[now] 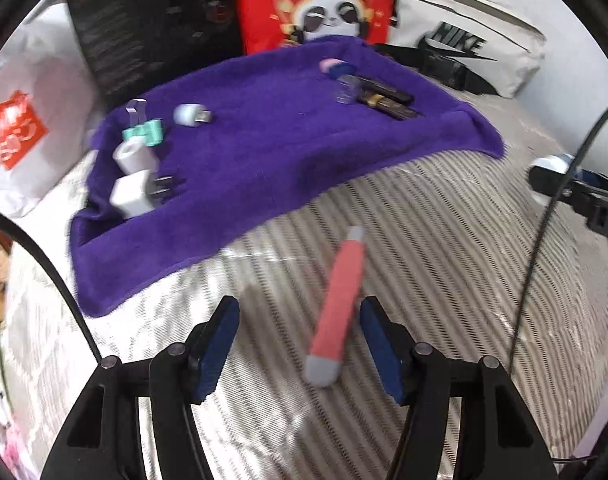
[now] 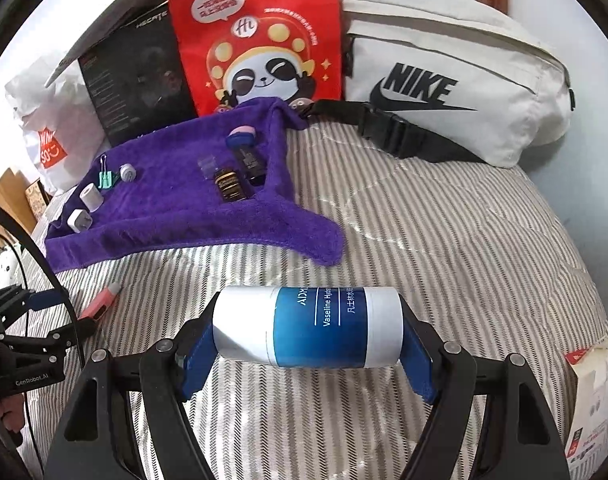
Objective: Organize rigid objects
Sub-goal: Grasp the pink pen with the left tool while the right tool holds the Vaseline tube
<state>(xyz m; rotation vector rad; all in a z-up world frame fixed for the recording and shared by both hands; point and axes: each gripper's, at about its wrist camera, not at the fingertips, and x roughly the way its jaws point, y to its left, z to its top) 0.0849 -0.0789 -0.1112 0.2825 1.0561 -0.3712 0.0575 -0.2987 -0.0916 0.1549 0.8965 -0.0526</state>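
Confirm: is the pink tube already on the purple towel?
No. The pink tube lies on the striped bedding between the open left gripper fingers, short of the purple towel.

On the towel (image 2: 176, 216), far left, two chargers (image 2: 92, 197), one clip (image 2: 106, 179), one small plug (image 2: 128, 173), two dark tubes (image 2: 231, 186), one clear cap (image 2: 208, 166) and one pink-topped jar (image 2: 240, 138) are counted. On the bed (image 2: 443, 248), one pink pen (image 2: 102, 301), one Vaseline tube (image 2: 307, 326) and three bags (image 2: 455, 92) are counted.
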